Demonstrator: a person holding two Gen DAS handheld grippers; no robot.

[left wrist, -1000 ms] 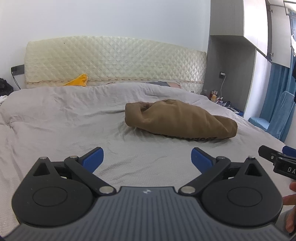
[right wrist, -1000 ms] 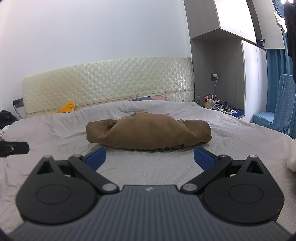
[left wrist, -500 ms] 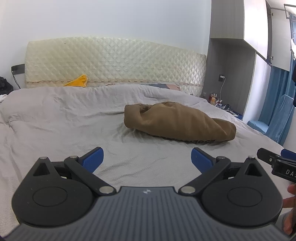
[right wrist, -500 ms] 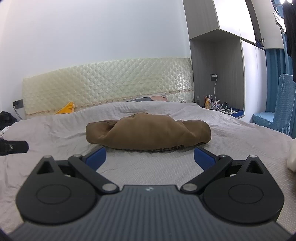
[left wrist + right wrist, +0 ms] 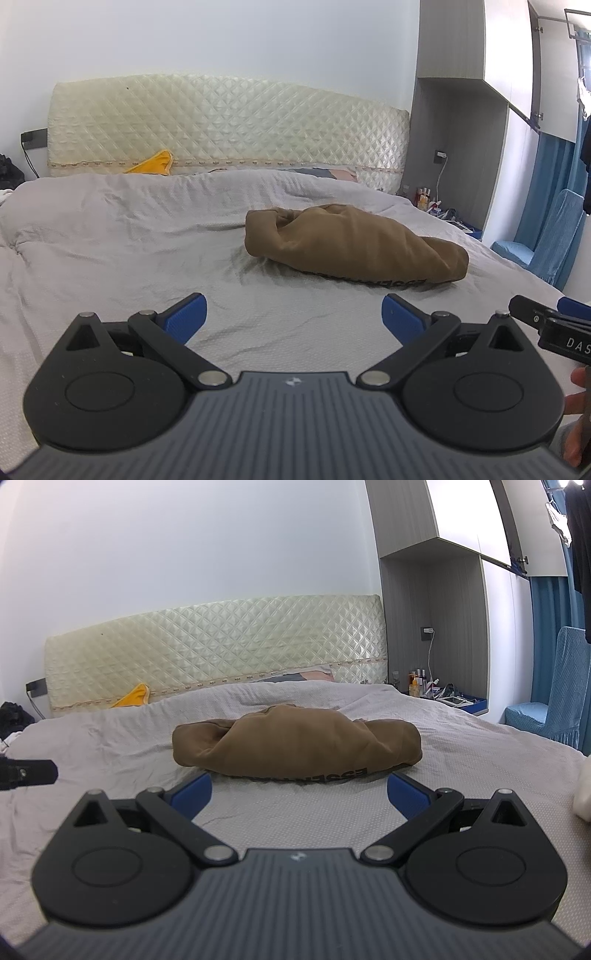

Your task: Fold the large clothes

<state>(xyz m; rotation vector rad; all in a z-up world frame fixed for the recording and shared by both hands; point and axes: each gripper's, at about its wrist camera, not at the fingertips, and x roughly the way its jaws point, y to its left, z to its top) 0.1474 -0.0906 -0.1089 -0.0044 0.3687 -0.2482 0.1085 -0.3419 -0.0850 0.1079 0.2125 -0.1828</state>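
A brown garment point(image 5: 354, 245) point(image 5: 295, 746) lies bunched in a long heap on the grey bed cover point(image 5: 110, 236) point(image 5: 480, 746), dark lettering along its near edge. My left gripper point(image 5: 293, 312) is open above the cover, short of the garment and to its left. My right gripper point(image 5: 298, 788) is open too, close in front of the heap's near edge, nothing between its blue fingers point(image 5: 194, 792). The right gripper's tip shows at the right edge of the left wrist view, the left gripper's tip at the left edge of the right wrist view.
A quilted cream headboard point(image 5: 221, 125) stands at the far end, with a yellow cloth point(image 5: 153, 164) and a pillow point(image 5: 325, 172) below it. A grey wardrobe and a cluttered bedside table point(image 5: 443, 696) are on the right, with blue curtains and a blue-covered chair point(image 5: 554, 709).
Both views have tilted up slightly, so the garment sits a little lower in the frame. Both grippers stay open and the garment has not moved.
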